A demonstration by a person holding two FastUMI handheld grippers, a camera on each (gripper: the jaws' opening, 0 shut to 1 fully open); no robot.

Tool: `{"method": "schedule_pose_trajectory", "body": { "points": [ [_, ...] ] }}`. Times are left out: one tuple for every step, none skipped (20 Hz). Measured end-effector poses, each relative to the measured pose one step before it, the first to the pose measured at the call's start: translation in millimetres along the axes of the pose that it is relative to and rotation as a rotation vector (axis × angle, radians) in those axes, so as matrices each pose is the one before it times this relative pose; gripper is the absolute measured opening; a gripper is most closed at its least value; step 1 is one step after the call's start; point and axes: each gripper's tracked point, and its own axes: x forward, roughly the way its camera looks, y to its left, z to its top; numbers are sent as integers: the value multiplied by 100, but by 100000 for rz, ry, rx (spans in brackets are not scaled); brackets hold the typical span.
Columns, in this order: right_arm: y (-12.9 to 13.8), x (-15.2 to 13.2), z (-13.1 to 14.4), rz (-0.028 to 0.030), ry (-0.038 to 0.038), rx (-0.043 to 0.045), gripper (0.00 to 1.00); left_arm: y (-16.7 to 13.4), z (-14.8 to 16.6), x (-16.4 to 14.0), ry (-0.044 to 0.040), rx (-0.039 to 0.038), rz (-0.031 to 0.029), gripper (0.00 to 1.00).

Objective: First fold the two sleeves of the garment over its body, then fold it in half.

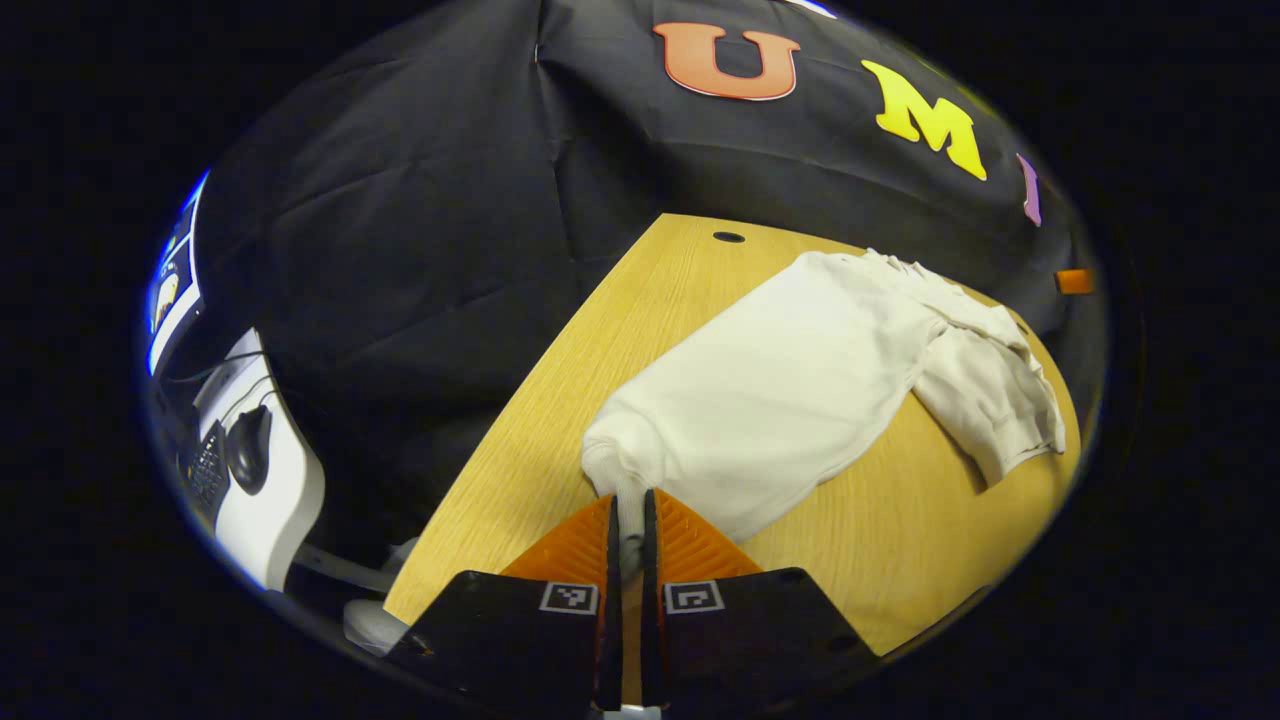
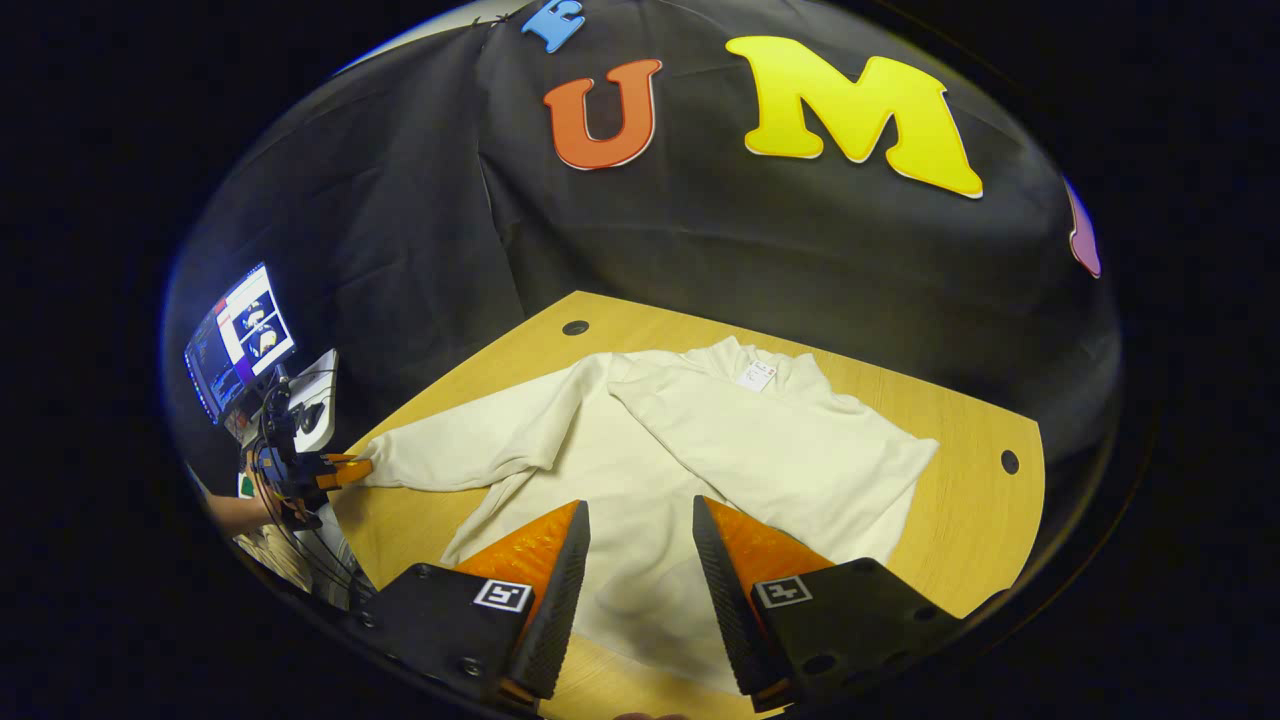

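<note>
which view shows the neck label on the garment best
The right gripper view: the garment lies spread toward the camera, with the small label at its collar in plain sight. In the left gripper view the garment is seen from the sleeve end, and I cannot make out the label there.

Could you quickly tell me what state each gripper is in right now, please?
Left gripper: closed on the cuff of the garment's sleeve.
Right gripper: open, holding nothing, above the garment.
</note>
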Motion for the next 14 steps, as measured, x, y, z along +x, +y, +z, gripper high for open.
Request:
{"method": "schedule_pose_trajectory", "body": {
  "points": [
    [67, -374, -211, 681, 96, 2072, 64, 11, -185, -337, 1816, 1803, 889, 7],
    [409, -369, -188, 2058, 326, 2610, 66, 71, 129, -338, 426, 2493, 1349, 6],
    [469, -542, -345, 2575, 181, 1925, 64, -425, 678, -452, -1082, 1408, 2, 5],
    [371, -680, -83, 2230, -693, 1221, 68, -790, 661, -522, -679, 625, -415, 4],
    [57, -621, -110, 1250, -1021, 499, 67, -709, 896, -579, -855, 438, -390, 4],
    [-30, -692, -29, 778, -923, 188, 64, -648, 990, -455, -1498, 261, -670, 4],
    [-210, -877, -147, 439, -996, -123, 67, -764, 968, -405, -844, -528, -631, 4],
    [-202, -864, -25, 295, -1139, -387, 63, -482, 973, -334, -1167, -451, -61, 4],
    [-253, -932, 10, 141, -1289, -396, 64, -919, 1260, -342, -1603, -645, -1055, 3],
    [-246, -933, 170, 288, -1324, -238, 64, -1075, 1488, -158, -2413, -759, -1673, 3],
    [-284, -881, 152, 527, -1452, 333, 67, -1082, 1744, -142, -2911, -306, -1133, 4],
    [-102, -980, 381, 1628, -2179, 1205, 64, -1138, 1625, 19, -2194, 394, -1848, 4],
    [-62, -1044, 428, 1431, -2470, 1645, 64, -1123, 1715, 210, -2235, 1462, -1469, 4],
    [-341, -893, 417, 629, -1722, 1091, 66, -1248, 1652, 303, -1862, 1745, -1832, 3]
  ]
}}
